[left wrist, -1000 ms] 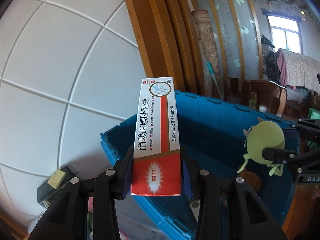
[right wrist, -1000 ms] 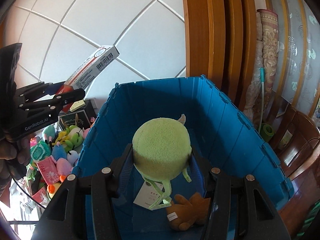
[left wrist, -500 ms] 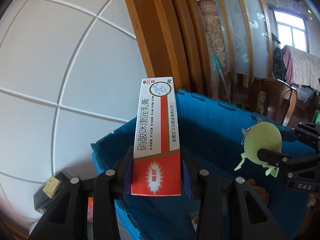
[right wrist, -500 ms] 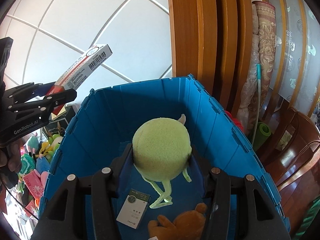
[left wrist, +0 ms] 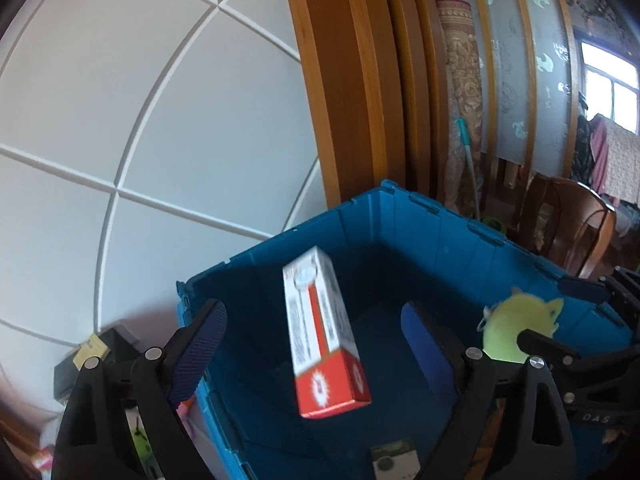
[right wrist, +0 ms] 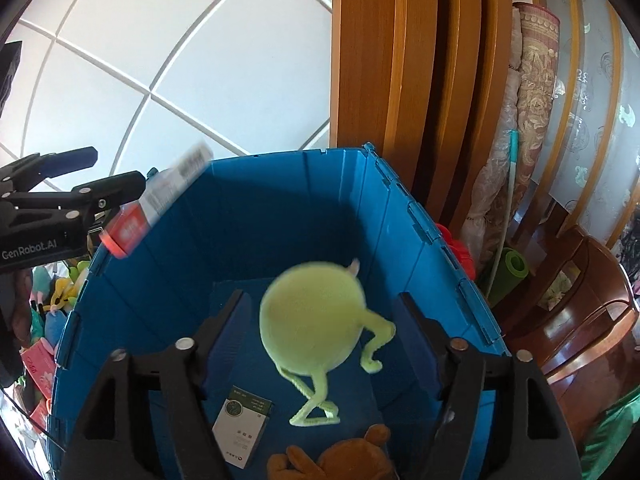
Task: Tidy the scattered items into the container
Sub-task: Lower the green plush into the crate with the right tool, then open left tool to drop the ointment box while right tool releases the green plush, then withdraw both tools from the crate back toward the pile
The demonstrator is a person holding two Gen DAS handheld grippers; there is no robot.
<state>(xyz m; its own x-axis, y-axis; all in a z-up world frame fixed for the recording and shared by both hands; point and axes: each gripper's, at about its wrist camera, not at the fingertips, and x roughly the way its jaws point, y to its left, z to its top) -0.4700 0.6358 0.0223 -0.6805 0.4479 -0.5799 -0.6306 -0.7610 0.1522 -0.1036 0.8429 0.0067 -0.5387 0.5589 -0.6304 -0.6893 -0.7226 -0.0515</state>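
1. My left tool [left wrist: 312, 344] has just been opening; its jaws stand wide, and the red-and-white carton [left wrist: 324, 340] between them touches neither pad, blurred and tilted above the blue container [left wrist: 440, 232].
2. My right tool [right wrist: 324, 320] has likewise just been opening. The green plush toy [right wrist: 312, 320] sits between its spread jaws, blurred and apparently free, over the container's middle.
3. Already on the container floor: a small green-and-white box [right wrist: 242, 428] and a brown plush toy [right wrist: 340, 460].
4. Risk, as I judge it: the carton is near the container's left wall, so it could clip the rim and tumble outside. The plush toy's dangling legs could snag on a jaw.
5. More scattered toys [right wrist: 52, 300] lie outside the container on the left, not yet tidied.
6. No surface is visible beneath the container. Behind it are a white panelled wall [left wrist: 120, 120], a wooden door frame [right wrist: 400, 80], a rolled rug [right wrist: 532, 120], and a wooden chair [left wrist: 568, 220] by a window [left wrist: 608, 76].
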